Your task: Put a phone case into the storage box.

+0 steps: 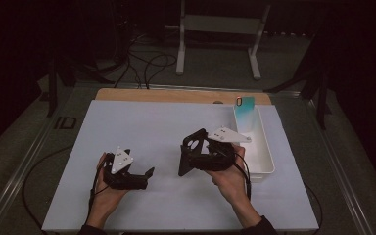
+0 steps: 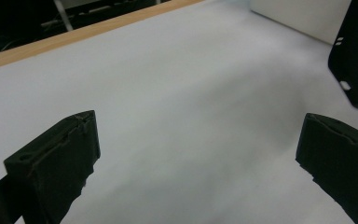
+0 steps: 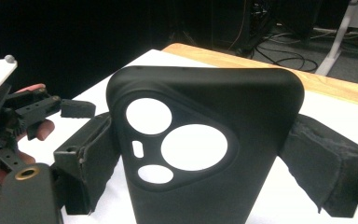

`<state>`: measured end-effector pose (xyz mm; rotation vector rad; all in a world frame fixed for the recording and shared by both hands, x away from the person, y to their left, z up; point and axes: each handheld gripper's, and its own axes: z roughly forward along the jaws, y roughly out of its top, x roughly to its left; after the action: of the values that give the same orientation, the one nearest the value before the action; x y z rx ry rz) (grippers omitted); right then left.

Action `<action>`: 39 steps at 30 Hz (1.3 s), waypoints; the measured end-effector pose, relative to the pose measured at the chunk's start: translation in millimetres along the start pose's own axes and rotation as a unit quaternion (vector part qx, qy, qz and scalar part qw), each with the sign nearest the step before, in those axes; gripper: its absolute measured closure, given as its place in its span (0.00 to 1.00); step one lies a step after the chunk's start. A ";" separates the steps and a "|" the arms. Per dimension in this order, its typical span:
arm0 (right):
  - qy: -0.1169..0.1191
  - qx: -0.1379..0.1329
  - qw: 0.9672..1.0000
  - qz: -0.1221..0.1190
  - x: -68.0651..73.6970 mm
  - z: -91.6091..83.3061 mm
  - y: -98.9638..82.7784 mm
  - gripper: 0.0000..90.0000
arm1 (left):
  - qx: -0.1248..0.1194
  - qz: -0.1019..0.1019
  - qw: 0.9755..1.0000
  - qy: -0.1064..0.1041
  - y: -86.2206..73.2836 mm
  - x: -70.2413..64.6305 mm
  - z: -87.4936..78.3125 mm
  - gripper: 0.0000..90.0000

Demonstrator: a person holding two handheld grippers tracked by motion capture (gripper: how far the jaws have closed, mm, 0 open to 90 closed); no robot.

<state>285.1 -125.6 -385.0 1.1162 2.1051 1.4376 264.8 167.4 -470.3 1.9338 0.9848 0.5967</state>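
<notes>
Right gripper (image 1: 190,155): pinching the black phone case (image 3: 200,140) across its width, upright above the mat.
Left gripper (image 1: 144,177): jaws spread, nothing between.
Relation: case lies to its right, nearby.

No readable text, label or number anywhere (not even on the phone case (image 3: 205,144))

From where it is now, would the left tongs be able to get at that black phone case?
Probably yes: the left tongs stand open, and bare white table lies between them and the black phone case, though the right tongs grip it.
</notes>
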 end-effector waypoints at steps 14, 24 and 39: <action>-0.001 0.001 1.000 -0.006 0.5 1.3 3.1 0.16 | -0.019 -0.020 0.999 0.023 -23.1 17.4 -14.3 0.00; -0.011 -0.001 1.000 -0.007 -6.8 -0.1 8.0 0.16 | -0.012 -0.010 0.999 0.029 -30.8 19.4 -16.3 0.00; -0.024 -0.012 1.000 0.006 -31.5 -4.5 28.4 0.16 | -0.010 -0.012 0.999 0.037 -34.8 23.3 -18.9 0.00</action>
<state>313.3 -147.7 -361.9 1.1453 2.0472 1.4231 250.5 206.6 -489.7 1.8918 1.0429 0.6669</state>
